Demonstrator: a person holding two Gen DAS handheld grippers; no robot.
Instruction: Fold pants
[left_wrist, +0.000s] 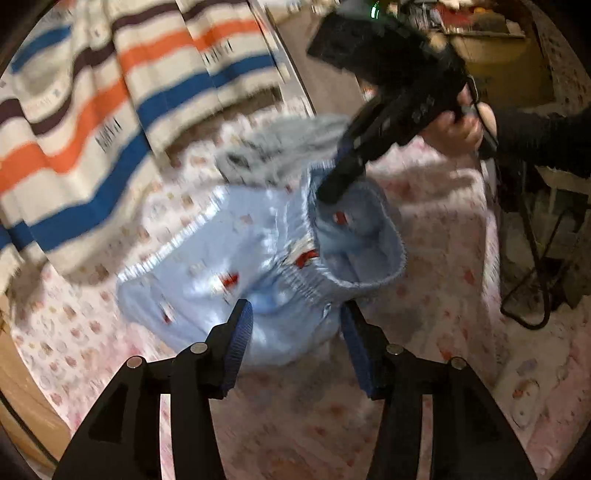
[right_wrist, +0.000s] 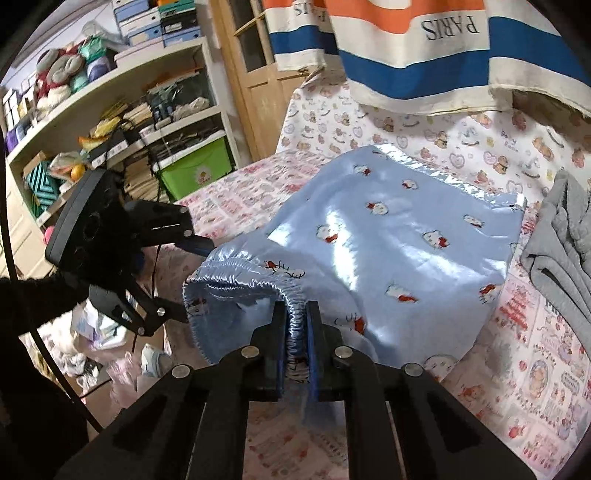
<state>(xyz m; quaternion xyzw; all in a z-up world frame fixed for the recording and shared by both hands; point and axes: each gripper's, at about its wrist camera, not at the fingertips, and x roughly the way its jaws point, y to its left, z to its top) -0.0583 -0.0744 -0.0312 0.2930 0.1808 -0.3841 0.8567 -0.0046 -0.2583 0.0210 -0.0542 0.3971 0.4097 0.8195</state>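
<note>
Here, right claw clenched on pants waistband edge, left claw released — spread beside waistband, bedsheet beneath.

The pants are lying on the bed. Right of the pants a sweater is resting, behind them a towel is hanging, and left of them shelves are standing.

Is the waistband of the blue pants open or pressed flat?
Open: the waistband gapes into a loop, one side clamped by the right gripper.
</note>
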